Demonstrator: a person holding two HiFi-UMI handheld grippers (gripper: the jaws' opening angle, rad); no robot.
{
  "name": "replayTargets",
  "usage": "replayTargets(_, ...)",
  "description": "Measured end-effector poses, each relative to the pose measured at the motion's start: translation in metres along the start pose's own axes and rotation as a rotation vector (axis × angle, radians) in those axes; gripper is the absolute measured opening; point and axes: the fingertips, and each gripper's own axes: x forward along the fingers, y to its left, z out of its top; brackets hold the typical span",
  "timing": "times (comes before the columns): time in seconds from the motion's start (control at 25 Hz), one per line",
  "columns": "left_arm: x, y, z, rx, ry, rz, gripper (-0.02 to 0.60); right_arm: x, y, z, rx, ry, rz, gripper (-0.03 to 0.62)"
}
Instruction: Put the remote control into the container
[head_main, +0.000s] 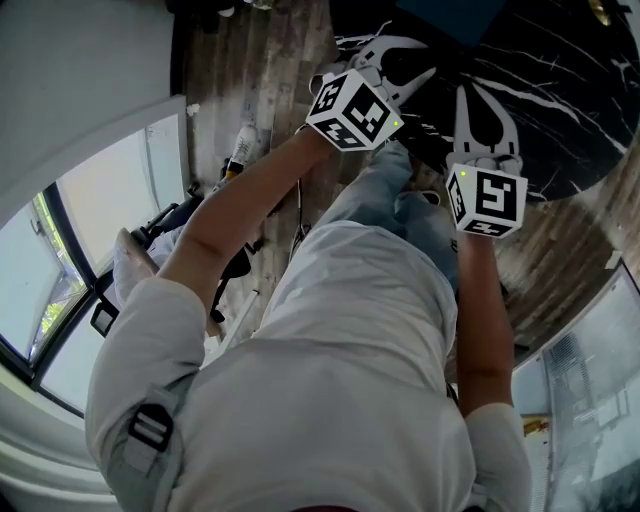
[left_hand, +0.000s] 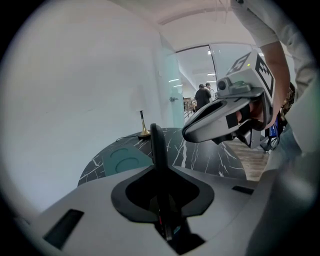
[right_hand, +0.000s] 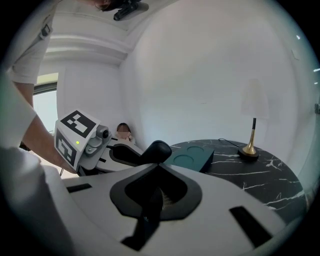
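No remote control shows in any view. The container (left_hand: 122, 160) is a teal box with two round hollows in its top; it lies on a round black marble table (left_hand: 200, 155) and also appears as the teal box (right_hand: 192, 157) in the right gripper view. My left gripper (left_hand: 156, 137) is shut, its dark fingers pressed together with nothing between them. My right gripper (right_hand: 159, 150) is shut too and holds nothing. Both are held in the air near the table's near edge, side by side: left gripper (head_main: 392, 52), right gripper (head_main: 478, 105).
A brass lamp stem (right_hand: 250, 145) with a cord stands on the table beyond the box. The black table (head_main: 560, 90) lies ahead, with wood plank floor around it. A bottle (head_main: 240, 150) and black gear (head_main: 170, 222) sit on the floor at the left, by a window.
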Motion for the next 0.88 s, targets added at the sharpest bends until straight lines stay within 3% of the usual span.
replayTargets(0.44, 0.029, 0.003, -0.026, 0.057, 0.054, -0.037, 0.080, 0.022, -0.005, -0.025, 0.006, 0.055, 0.012, 0.011)
replayTargets(0.88, 0.048, 0.003, -0.061, 0.060, 0.134, -0.058, 0.080, 0.027, -0.010, -0.041, 0.024, 0.071, 0.012, 0.011)
